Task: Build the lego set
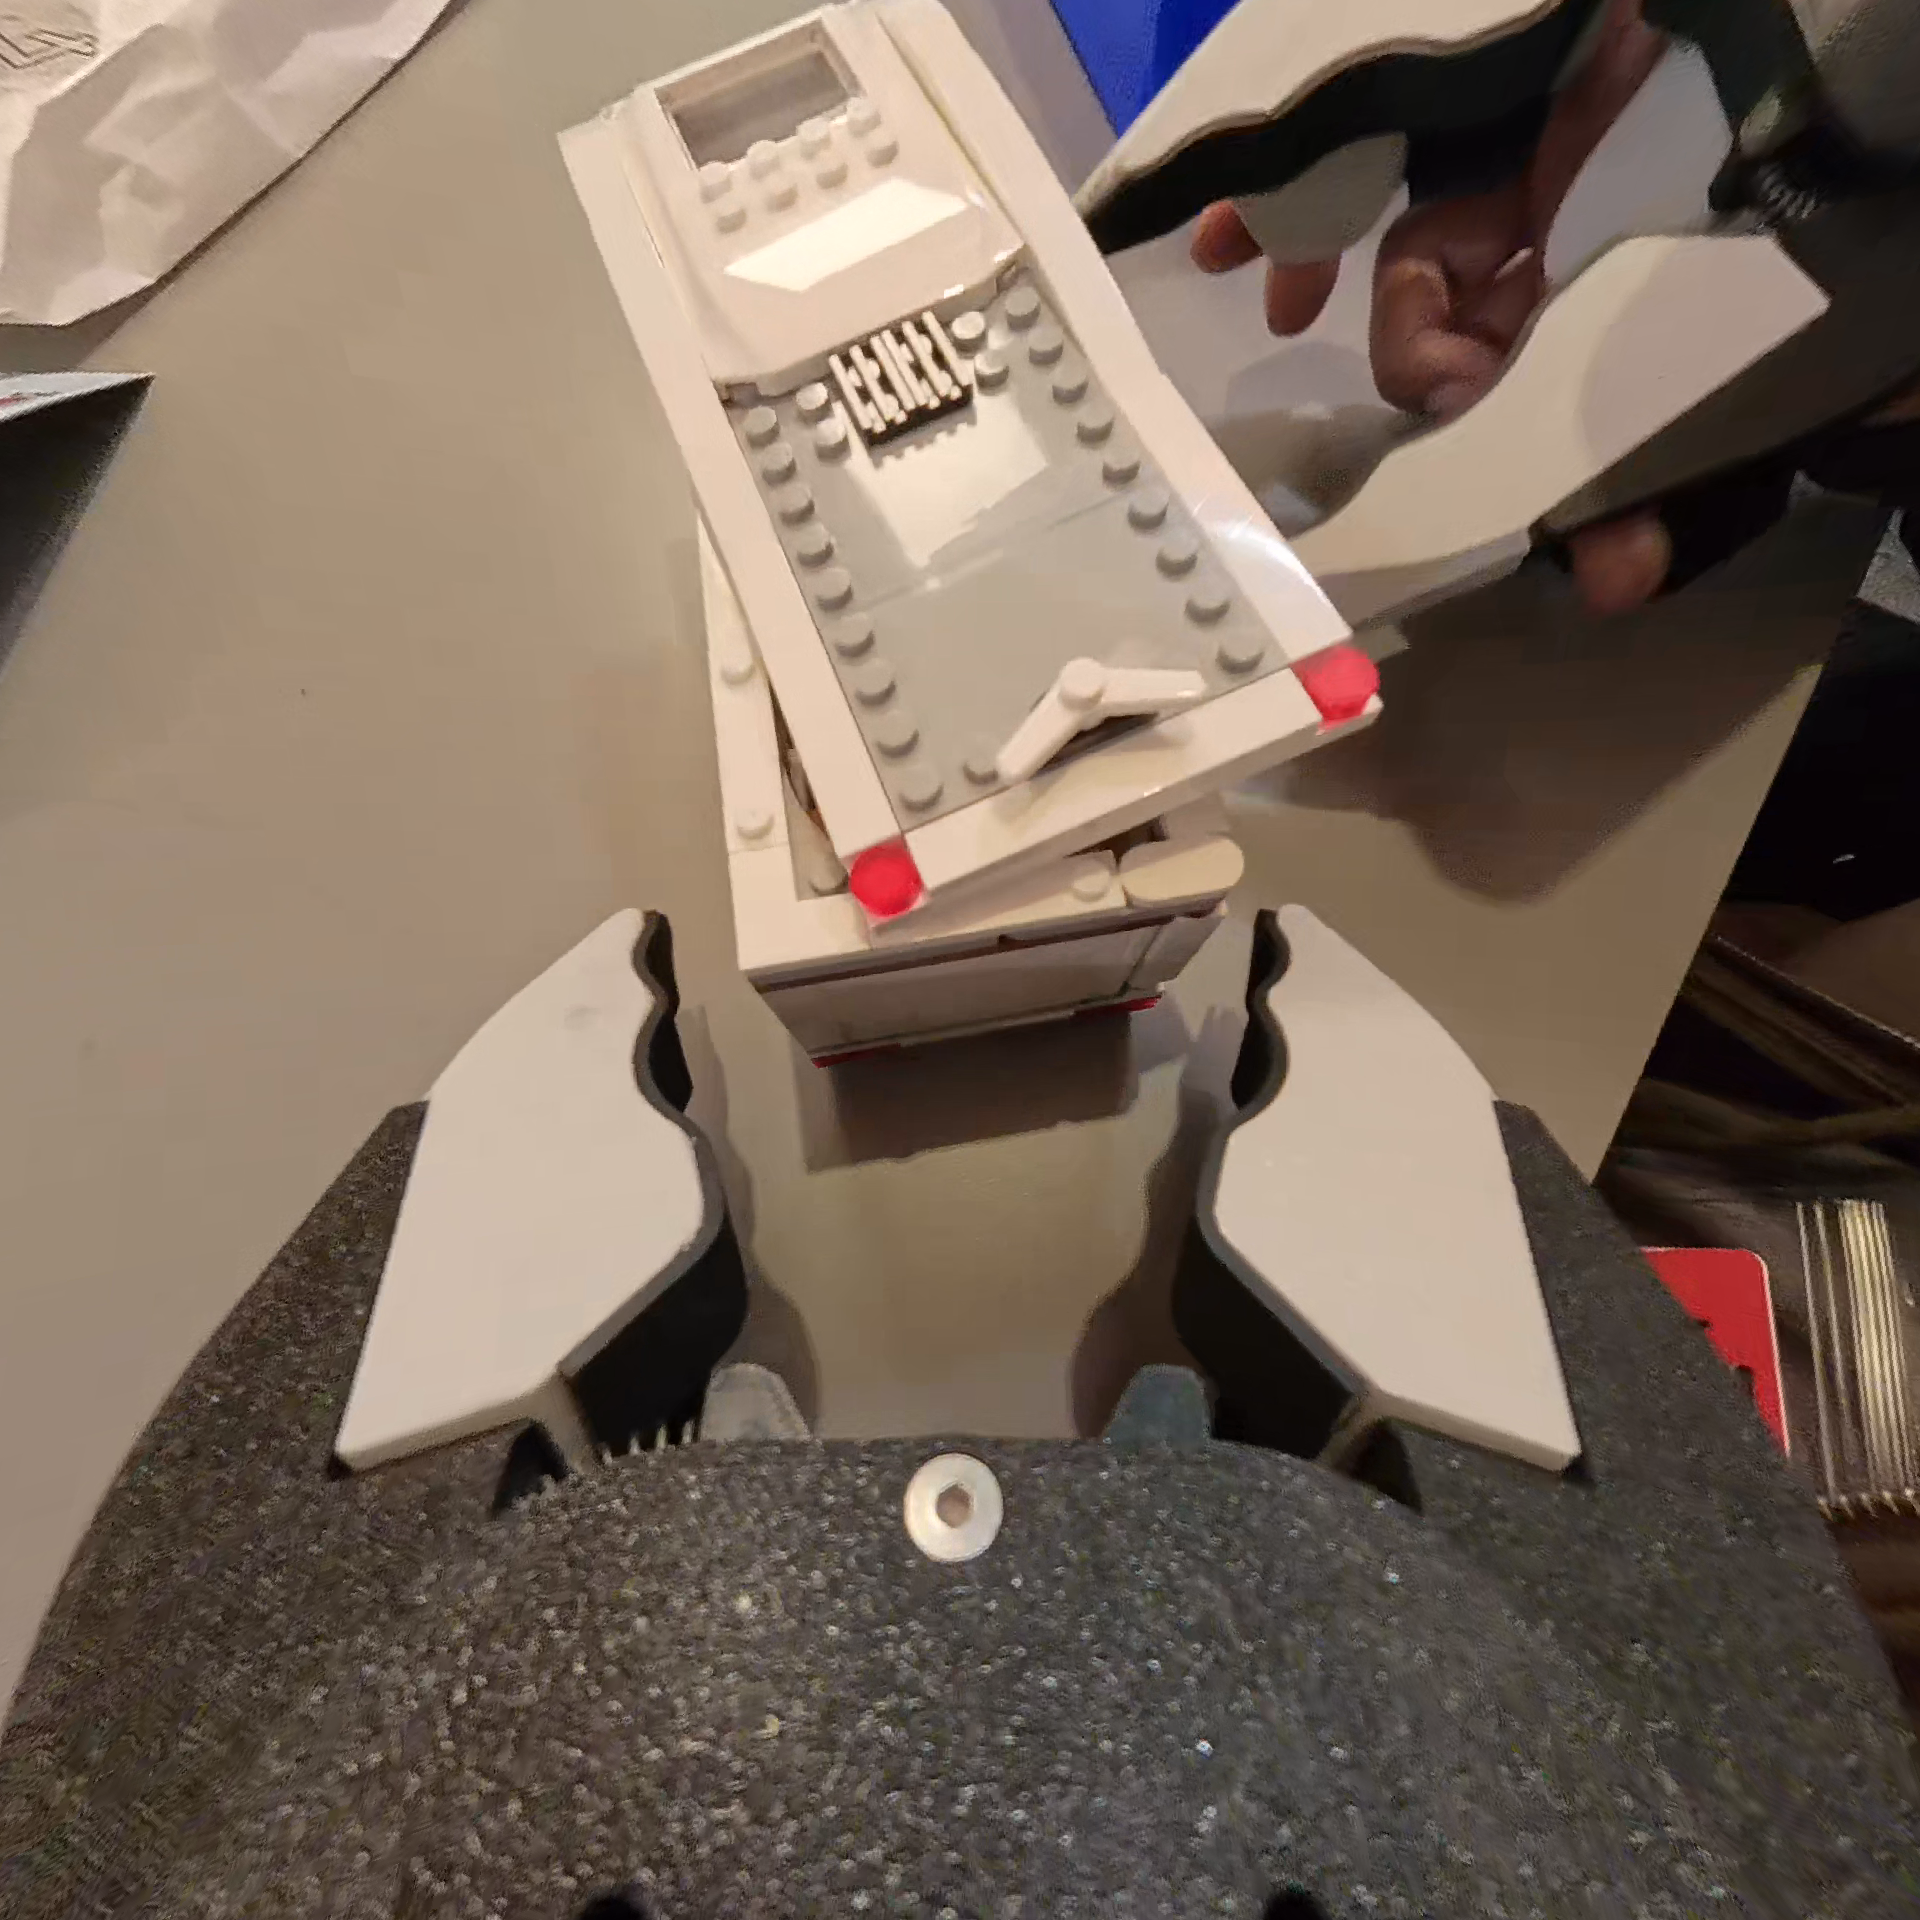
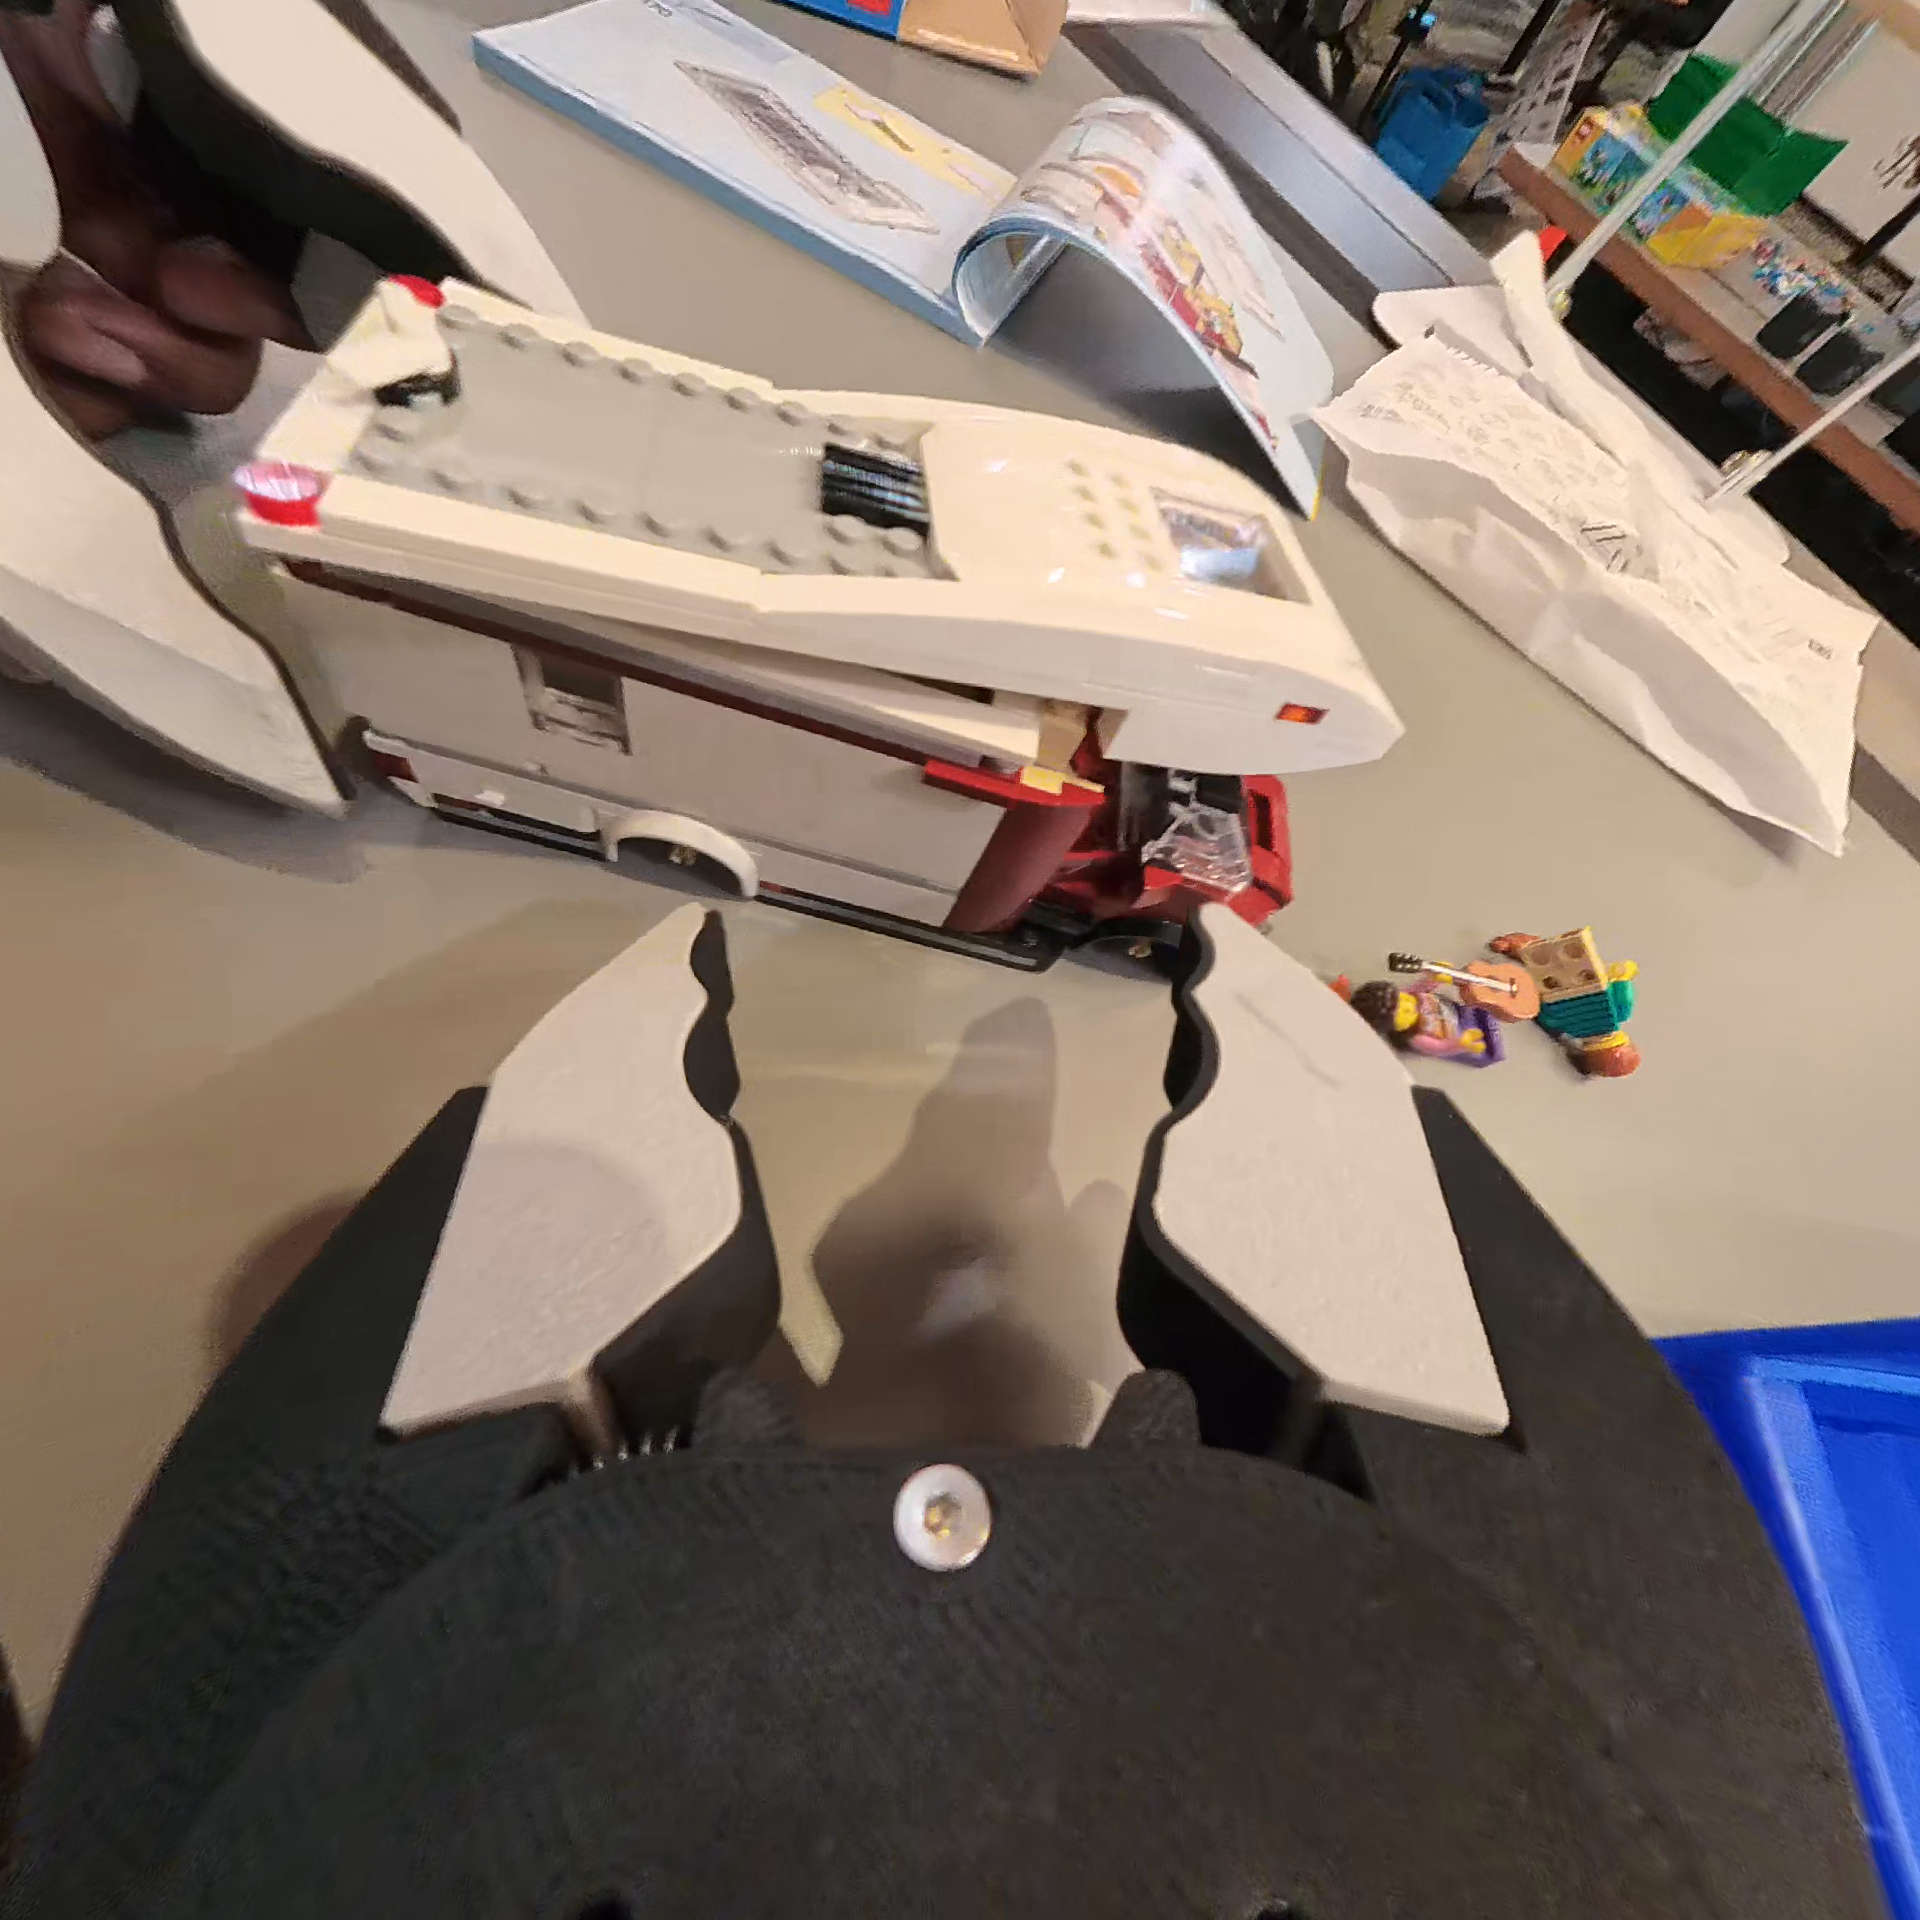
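Holding both claws spread with nothing between the fingers, I have my left claw [image 1: 961,997] just short of the camper's [image 2: 727,727] rear wall and my right claw [image 2: 951,997] near its side, low by the red cab [image 2: 1247,831]. The camper stands on the table [image 1: 312,727], and its roof [image 1: 935,468] sits askew: skewed sideways off the body and lifted at the rear. That loose roof is my main worry. If either claw nudges its overhanging corner by the red stud [image 1: 1340,681], I judge it could slide off or shed bricks. Closing the left fingers on the rear wall too hard could push the model forward, since it looks free to roll. Both claws crowd the same end, so a careless swing could knock them together. Beyond the cab lie small figures [image 2: 1507,997], which a pushed camper might scatter, and farther off a booklet [image 2: 935,187] and a paper bag [image 2: 1610,561].
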{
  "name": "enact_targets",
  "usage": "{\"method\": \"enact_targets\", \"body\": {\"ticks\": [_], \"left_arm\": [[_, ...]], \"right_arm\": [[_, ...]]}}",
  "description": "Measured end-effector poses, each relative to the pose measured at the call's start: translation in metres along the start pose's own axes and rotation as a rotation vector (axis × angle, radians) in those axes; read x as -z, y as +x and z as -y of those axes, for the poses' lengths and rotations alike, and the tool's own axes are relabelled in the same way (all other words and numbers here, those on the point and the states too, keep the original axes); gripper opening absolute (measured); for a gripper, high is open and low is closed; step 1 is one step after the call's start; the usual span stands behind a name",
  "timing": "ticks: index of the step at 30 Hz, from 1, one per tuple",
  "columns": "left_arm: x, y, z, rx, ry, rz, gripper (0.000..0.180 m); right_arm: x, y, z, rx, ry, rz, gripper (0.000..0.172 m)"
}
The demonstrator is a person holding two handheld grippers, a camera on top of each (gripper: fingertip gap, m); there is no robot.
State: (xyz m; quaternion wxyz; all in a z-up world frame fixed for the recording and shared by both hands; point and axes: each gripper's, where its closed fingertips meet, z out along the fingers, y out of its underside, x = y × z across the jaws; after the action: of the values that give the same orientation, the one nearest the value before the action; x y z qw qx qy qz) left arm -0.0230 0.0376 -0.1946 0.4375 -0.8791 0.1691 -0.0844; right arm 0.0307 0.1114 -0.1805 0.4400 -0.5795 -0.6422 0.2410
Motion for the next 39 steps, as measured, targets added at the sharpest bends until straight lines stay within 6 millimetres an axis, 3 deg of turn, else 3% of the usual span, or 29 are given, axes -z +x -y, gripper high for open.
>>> {"method": "enact_targets", "body": {"ticks": [11, 28, 33, 39], "left_arm": [[-0.014, -0.006, 0.001, -0.008, -0.048, 0.061, 0.11], [-0.016, -0.002, 0.007, 0.001, -0.028, 0.186, 0.11], [-0.019, -0.01, 0.006, -0.005, -0.056, 0.273, 0.099], [-0.02, -0.014, 0.007, -0.014, -0.054, 0.253, 0.098]], "right_arm": [[-0.01, 0.009, -0.007, -0.039, -0.095, -0.126, 0.079], [-0.011, 0.01, -0.008, -0.013, -0.106, -0.148, 0.077], [-0.011, 0.01, -0.007, -0.005, -0.104, -0.154, 0.076], [-0.008, 0.011, -0.005, -0.022, -0.077, -0.138, 0.076]]}}
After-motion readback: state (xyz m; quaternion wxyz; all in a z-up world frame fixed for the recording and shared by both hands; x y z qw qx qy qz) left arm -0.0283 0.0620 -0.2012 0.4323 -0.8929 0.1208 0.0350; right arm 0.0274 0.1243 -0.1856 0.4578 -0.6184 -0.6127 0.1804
